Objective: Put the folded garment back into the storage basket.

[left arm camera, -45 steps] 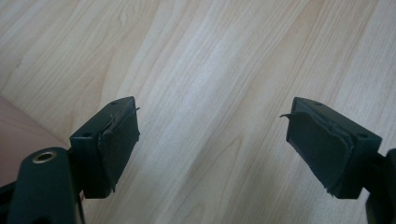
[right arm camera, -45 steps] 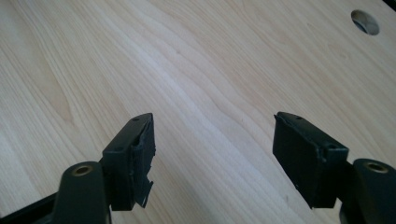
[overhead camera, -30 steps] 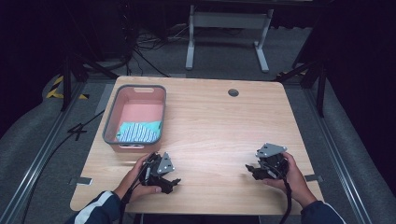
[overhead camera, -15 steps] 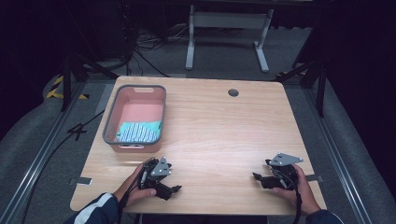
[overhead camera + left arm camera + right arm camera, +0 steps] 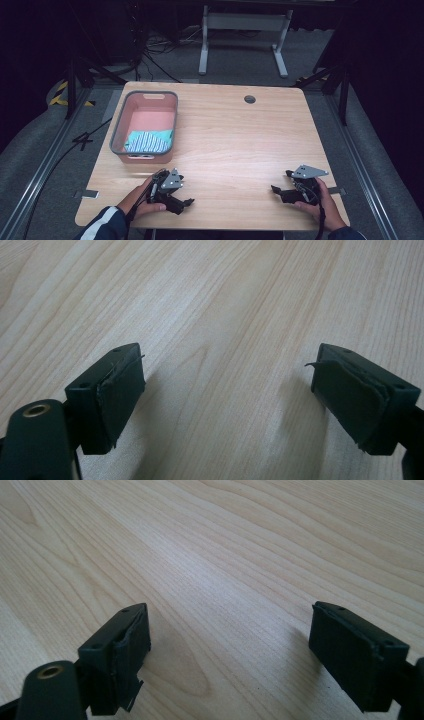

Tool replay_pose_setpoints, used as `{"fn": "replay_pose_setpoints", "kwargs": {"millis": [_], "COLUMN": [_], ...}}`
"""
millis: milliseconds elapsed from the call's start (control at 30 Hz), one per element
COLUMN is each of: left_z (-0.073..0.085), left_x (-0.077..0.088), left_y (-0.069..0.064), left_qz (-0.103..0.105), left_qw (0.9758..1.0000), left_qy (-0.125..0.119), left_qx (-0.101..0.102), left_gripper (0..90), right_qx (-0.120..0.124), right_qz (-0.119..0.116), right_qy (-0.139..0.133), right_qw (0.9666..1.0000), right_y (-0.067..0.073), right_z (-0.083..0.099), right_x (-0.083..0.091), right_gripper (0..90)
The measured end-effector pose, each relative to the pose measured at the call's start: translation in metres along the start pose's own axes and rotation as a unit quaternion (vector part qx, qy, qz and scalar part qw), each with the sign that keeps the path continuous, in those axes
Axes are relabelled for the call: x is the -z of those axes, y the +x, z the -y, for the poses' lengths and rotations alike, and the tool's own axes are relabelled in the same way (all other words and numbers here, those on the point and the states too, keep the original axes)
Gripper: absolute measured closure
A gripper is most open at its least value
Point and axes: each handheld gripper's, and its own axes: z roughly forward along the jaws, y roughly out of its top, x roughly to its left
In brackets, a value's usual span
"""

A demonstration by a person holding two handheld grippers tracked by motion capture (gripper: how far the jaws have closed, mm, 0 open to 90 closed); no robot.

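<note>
My left gripper [image 5: 181,200] lies low over the wooden table [image 5: 235,140] near its front left, held in a hand with a dark sleeve. Its jaws stand open with bare wood between them [image 5: 227,390]. My right gripper [image 5: 281,182] rests near the front right edge with its jaws pointing left. They have just been opening and stand open, with nothing between them [image 5: 230,640]. A pink bin with a grey rim [image 5: 118,131] sits at the table's left, just beyond the left gripper. A teal-and-white striped cloth [image 5: 149,141] lies folded in its near end.
A round cable hole [image 5: 249,99] is set in the far side of the table. Bare wood spans the stretch between the two grippers. Beyond the table, on the grey floor, stand a metal frame [image 5: 242,30] and loose cables [image 5: 150,55].
The right hand has moved right and down toward the table's front right edge, and its jaws have widened. The left hand has barely shifted.
</note>
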Motion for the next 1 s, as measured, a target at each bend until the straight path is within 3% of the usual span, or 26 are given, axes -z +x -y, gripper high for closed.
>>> {"fn": "replay_pose_setpoints", "kwargs": {"millis": [1000], "left_z": [-0.0014], "left_x": [-0.0023], "left_y": [0.0024], "left_qz": [0.006], "left_qw": [1.0], "left_qy": [-0.002], "left_qx": [-0.005], "left_gripper": [11.1], "right_qx": [-0.002], "right_qz": [0.0], "right_qy": [0.0], "right_qw": [1.0], "right_y": [-0.0003], "right_z": [-0.0002], "right_x": [-0.0004], "right_gripper": [16.2]}}
